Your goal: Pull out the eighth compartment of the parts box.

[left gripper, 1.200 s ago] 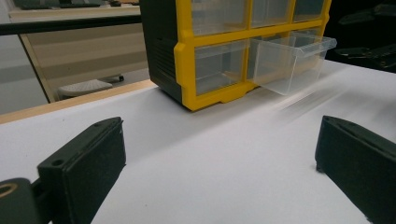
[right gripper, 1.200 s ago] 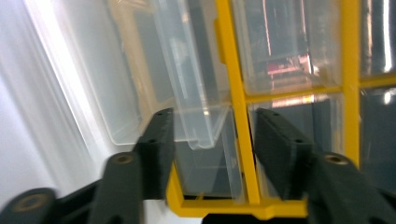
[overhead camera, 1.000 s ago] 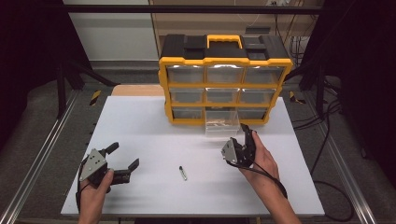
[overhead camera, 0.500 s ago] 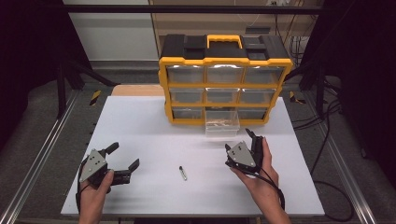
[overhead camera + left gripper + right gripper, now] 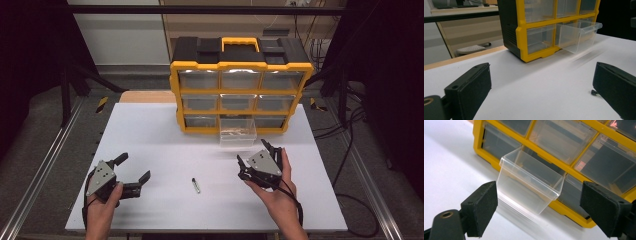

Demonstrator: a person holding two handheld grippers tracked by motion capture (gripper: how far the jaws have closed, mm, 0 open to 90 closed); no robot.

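Right gripper [image 5: 254, 161], held low over the white table [image 5: 150, 130], has just been opening its jaws and now has them spread wide with nothing between them, a little back from the clear plastic drawer [image 5: 238, 135]. That drawer is pulled out of the bottom row of the yellow and black 9-drawer organiser [image 5: 240, 85] and likely left open to receive something. Some pale contents lie at its bottom in the high view, too faint to identify. Left gripper [image 5: 134, 174] rests near the table's front left, jaws apart and empty. Between the 2 grippers lies a small dark cylindrical part [image 5: 196, 185], probably next to be picked; its nature is hard to make out.
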